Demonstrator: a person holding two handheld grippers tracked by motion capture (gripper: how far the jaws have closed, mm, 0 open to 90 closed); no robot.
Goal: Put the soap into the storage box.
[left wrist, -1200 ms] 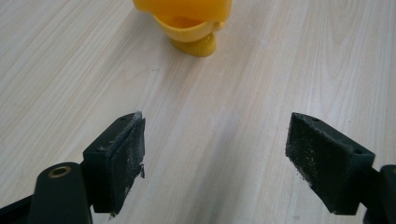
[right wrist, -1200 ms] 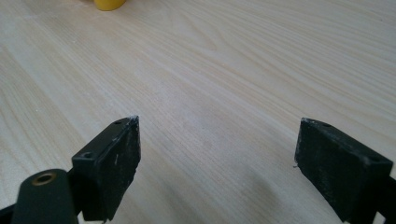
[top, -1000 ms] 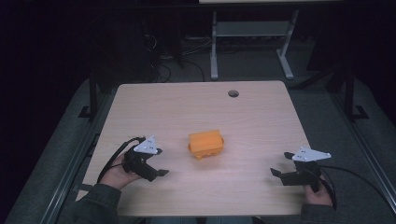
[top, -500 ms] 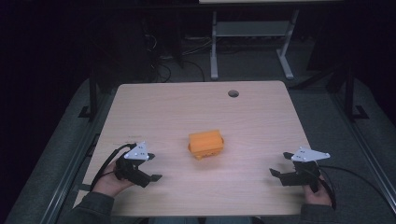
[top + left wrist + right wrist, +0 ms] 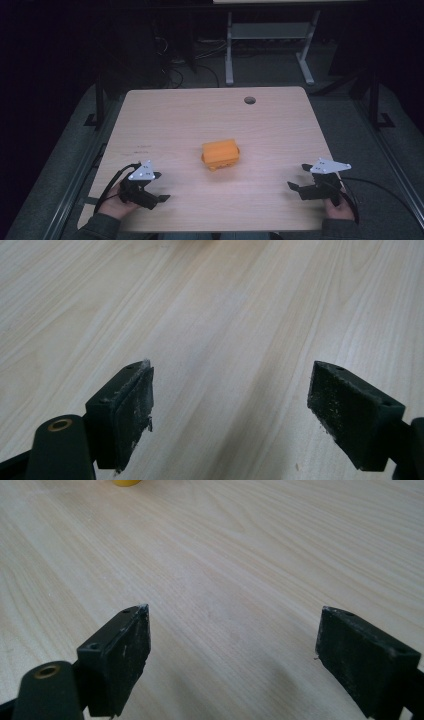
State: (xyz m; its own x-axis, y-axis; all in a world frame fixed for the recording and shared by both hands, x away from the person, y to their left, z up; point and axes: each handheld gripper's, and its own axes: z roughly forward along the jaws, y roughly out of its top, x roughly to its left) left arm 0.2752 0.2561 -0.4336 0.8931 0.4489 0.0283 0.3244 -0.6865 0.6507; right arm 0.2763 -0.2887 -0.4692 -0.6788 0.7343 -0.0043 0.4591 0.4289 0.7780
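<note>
A: Starting at the left, where does the left claw [image 5: 159,187] sit?

B: It rests low over the near left part of the pale wood-grain surface [image 5: 175,120], jaws spread wide with nothing between them; its own view shows bare wood between the two black pads [image 5: 131,405].

A: And the middle?

B: The small orange plastic box [image 5: 220,154] sits on the surface about midway between the two claws, well apart from both. Whether it has a lid or a seam is hard to tell from the high view.

A: The right side?

B: The right claw [image 5: 298,179] hovers near the near right edge, equally wide open and empty.

A: So which step is this?

B: Likely the approach, before any grasp. The next move probably calls for bringing a claw forward and inward to straddle the box, then closing.
</note>
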